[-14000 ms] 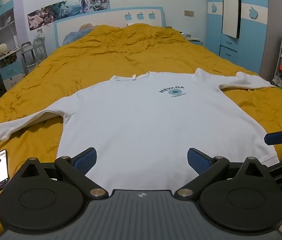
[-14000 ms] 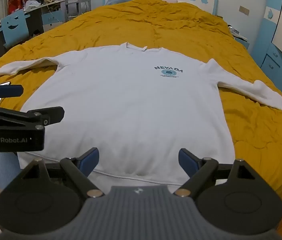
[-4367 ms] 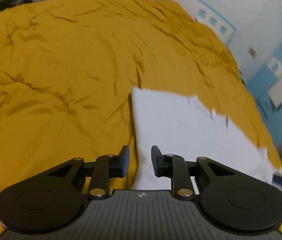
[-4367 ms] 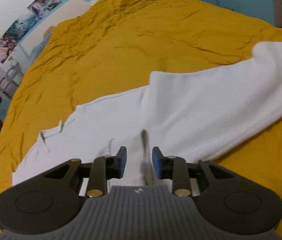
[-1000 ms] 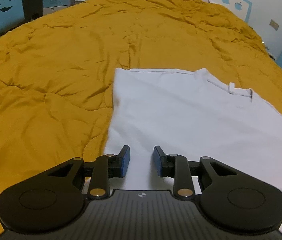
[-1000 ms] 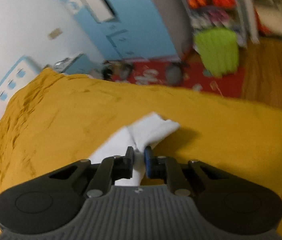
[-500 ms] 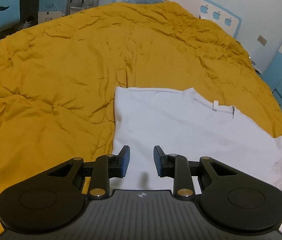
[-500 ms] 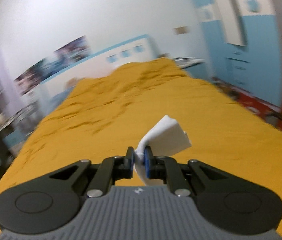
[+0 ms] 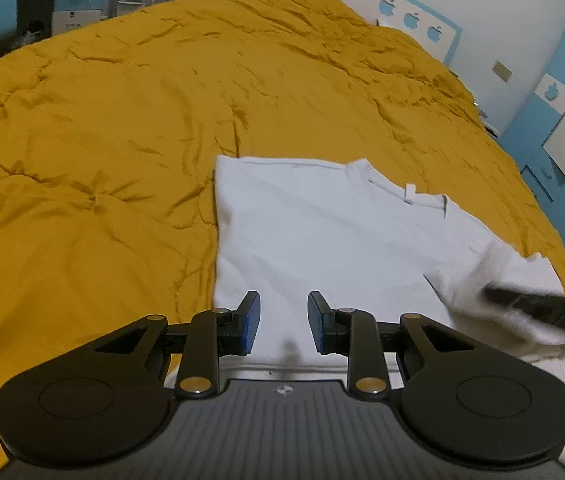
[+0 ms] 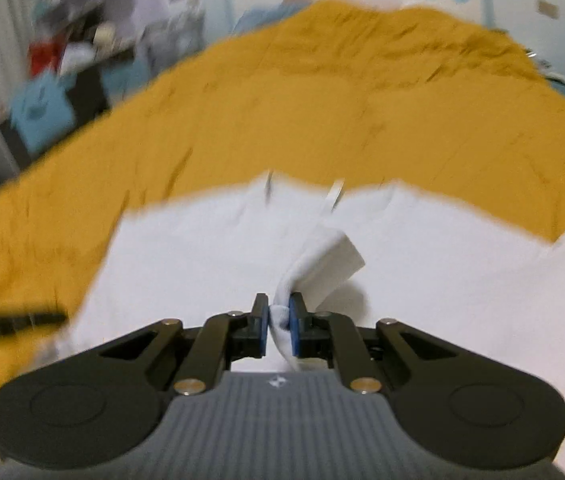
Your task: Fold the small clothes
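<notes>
A white long-sleeved shirt [image 9: 314,220] lies on the yellow bedspread [image 9: 102,140], its left side folded in to a straight edge. My left gripper [image 9: 283,322] is open and empty, low over the shirt's near hem. My right gripper [image 10: 279,326] is shut on the cuff of the right sleeve [image 10: 324,264] and holds it above the shirt's body [image 10: 442,264]. In the left wrist view the right gripper shows as a dark blur at the right, with the lifted sleeve [image 9: 482,276] trailing from it.
The yellow bedspread [image 10: 322,100] covers the whole bed. A headboard [image 9: 414,20] stands at the far end. Blue cupboards [image 9: 562,100] line the right wall. A desk and shelves [image 10: 54,80] stand left of the bed.
My right gripper has swung the sleeve cuff in from the right over the shirt's body. My left gripper has stayed open over the near hem.
</notes>
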